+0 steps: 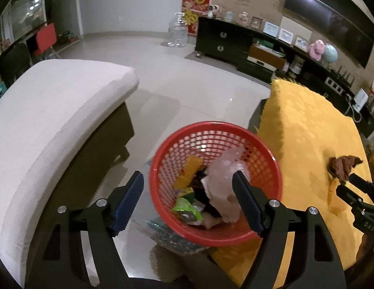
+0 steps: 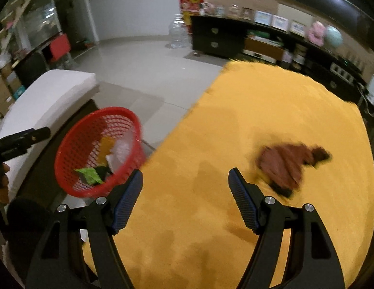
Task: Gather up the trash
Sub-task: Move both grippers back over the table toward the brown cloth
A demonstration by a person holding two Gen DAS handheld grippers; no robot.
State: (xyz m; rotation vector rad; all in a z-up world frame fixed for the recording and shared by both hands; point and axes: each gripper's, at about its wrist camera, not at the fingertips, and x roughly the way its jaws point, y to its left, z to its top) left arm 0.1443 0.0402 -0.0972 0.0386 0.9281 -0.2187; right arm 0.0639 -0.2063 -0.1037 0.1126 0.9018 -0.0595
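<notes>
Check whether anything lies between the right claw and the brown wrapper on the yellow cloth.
Nothing visible does. The right claw is open above bare yellow cloth, and the brown wrapper lies ahead and to its right with only cloth between. The red basket sits off to the left, clear of that path.

Dim indoor light, fisheye-bent edges (right wrist view motion-blurred).

- On the far wall I can see a red poster point(image 1: 196, 2) carrying a large yellow Chinese character, which looks like 春, in the upper part.
- A second character lower on that poster is too small for me to read.
- On the other gripper's black body at my left view's right edge I make out faint letters point(image 1: 367, 226), roughly "DAS", unclear.
</notes>
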